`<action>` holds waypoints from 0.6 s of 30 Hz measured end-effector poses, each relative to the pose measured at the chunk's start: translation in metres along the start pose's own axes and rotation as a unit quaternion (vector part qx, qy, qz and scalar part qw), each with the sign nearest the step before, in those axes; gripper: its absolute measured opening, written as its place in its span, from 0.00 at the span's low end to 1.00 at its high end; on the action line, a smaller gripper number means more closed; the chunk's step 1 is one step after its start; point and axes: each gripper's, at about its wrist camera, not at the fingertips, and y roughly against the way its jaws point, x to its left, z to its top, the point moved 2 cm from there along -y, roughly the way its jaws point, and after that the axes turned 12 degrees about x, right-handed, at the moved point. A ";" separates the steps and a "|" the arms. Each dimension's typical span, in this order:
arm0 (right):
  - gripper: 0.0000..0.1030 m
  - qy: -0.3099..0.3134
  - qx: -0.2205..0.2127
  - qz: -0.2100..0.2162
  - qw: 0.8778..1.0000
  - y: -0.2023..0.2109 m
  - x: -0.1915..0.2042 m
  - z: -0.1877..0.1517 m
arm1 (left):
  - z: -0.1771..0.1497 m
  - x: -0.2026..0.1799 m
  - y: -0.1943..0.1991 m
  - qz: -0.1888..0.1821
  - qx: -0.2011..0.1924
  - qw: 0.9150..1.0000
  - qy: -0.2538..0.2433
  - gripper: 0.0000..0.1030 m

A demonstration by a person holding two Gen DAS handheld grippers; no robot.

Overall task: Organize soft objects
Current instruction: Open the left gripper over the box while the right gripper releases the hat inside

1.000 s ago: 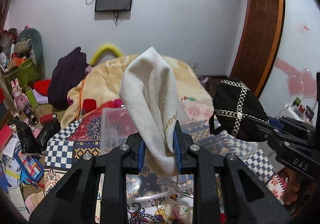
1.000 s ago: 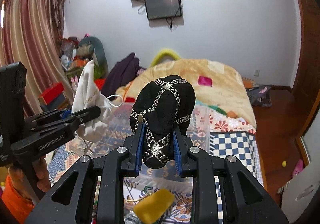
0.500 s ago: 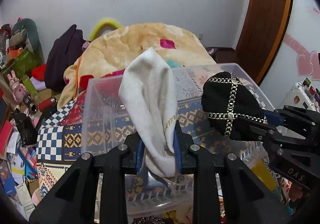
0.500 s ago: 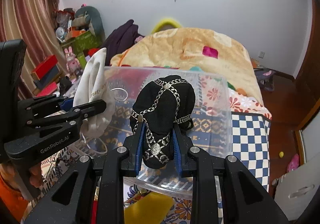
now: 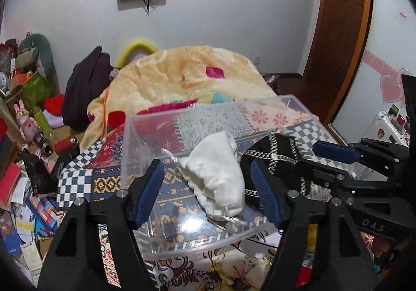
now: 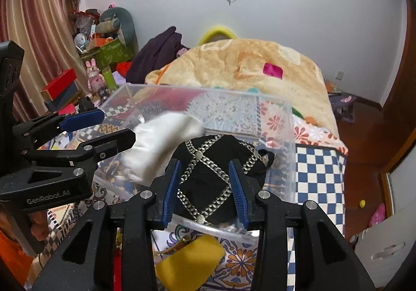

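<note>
Both soft items have been released since half a second ago, when each was clamped above the clear plastic bin point(image 5: 145, 135). Now the white cloth pouch point(image 5: 218, 176) is seen inside the bin, blurred in the right wrist view point(image 6: 161, 145), and the black chain-trimmed pouch point(image 6: 213, 174) is seen just beside it on its right point(image 5: 275, 158). The left gripper point(image 5: 208, 192) is held with its jaws spread wide, nothing between them. The right gripper point(image 6: 205, 187) is likewise parted, its blue pads flanking the black pouch. The bin is set on a patterned bed cover point(image 6: 319, 169).
</note>
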 end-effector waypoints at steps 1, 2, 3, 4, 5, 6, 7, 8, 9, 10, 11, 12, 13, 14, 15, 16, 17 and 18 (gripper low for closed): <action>0.39 0.000 -0.007 -0.002 1.000 0.005 0.000 0.000 | 0.000 0.000 0.004 -0.001 -0.004 1.000 0.000 0.68; 0.42 -0.001 -0.013 -0.003 1.000 0.008 -0.001 0.000 | 0.000 0.000 0.009 -0.003 -0.009 1.000 0.001 0.70; 0.43 -0.001 -0.020 -0.005 1.000 0.012 0.000 0.000 | 0.000 0.002 0.015 -0.006 -0.015 1.000 0.002 0.71; 0.45 -0.001 -0.028 -0.006 1.000 0.018 0.000 -0.001 | 0.000 0.003 0.020 -0.009 -0.020 1.000 0.004 0.72; 0.45 -0.001 -0.034 -0.007 0.999 0.022 0.000 -0.002 | -0.001 0.003 0.026 -0.012 -0.026 1.000 0.004 0.72; 0.46 -0.001 -0.038 -0.007 0.999 0.025 0.000 -0.002 | -0.001 0.004 0.029 -0.014 -0.029 0.999 0.004 0.72; 0.46 0.000 -0.046 -0.007 0.999 0.031 0.000 -0.004 | -0.003 0.004 0.035 -0.016 -0.034 0.999 0.003 0.72; 0.48 0.000 -0.051 -0.007 0.999 0.035 -0.001 -0.006 | -0.005 0.004 0.041 -0.016 -0.039 0.999 0.003 0.72; 0.49 0.000 -0.058 -0.007 0.998 0.039 -0.001 -0.008 | -0.007 0.004 0.045 -0.016 -0.043 0.999 0.002 0.72; 0.51 0.000 -0.064 -0.006 0.998 0.044 0.000 -0.010 | -0.009 0.004 0.050 -0.018 -0.048 0.999 0.002 0.73; 0.53 0.000 -0.069 -0.007 0.998 0.047 0.000 -0.012 | -0.011 0.005 0.054 -0.019 -0.051 0.999 0.001 0.75; 0.55 0.000 -0.074 -0.008 0.997 0.050 0.000 -0.014 | -0.013 0.005 0.058 -0.020 -0.055 0.998 0.000 0.76; 0.57 0.000 -0.079 -0.009 0.997 0.053 -0.001 -0.017 | -0.016 0.005 0.063 -0.020 -0.059 0.998 -0.001 0.78; 0.60 0.000 -0.084 -0.009 0.996 0.056 -0.002 -0.020 | -0.019 0.006 0.067 -0.018 -0.063 0.998 -0.002 0.79; 0.61 0.000 -0.086 -0.009 0.996 0.058 -0.002 -0.022 | -0.021 0.005 0.070 -0.017 -0.065 0.998 -0.003 0.80; 0.62 -0.002 -0.088 -0.008 0.996 0.059 -0.003 -0.026 | -0.024 0.005 0.072 -0.017 -0.067 0.998 -0.004 0.80; 0.62 -0.003 -0.088 -0.007 0.996 0.059 -0.004 -0.028 | -0.028 0.007 0.075 -0.018 -0.067 0.998 -0.003 0.81; 0.62 -0.005 -0.086 -0.006 0.996 0.059 -0.004 -0.031 | -0.032 0.007 0.076 -0.019 -0.067 0.998 -0.002 0.82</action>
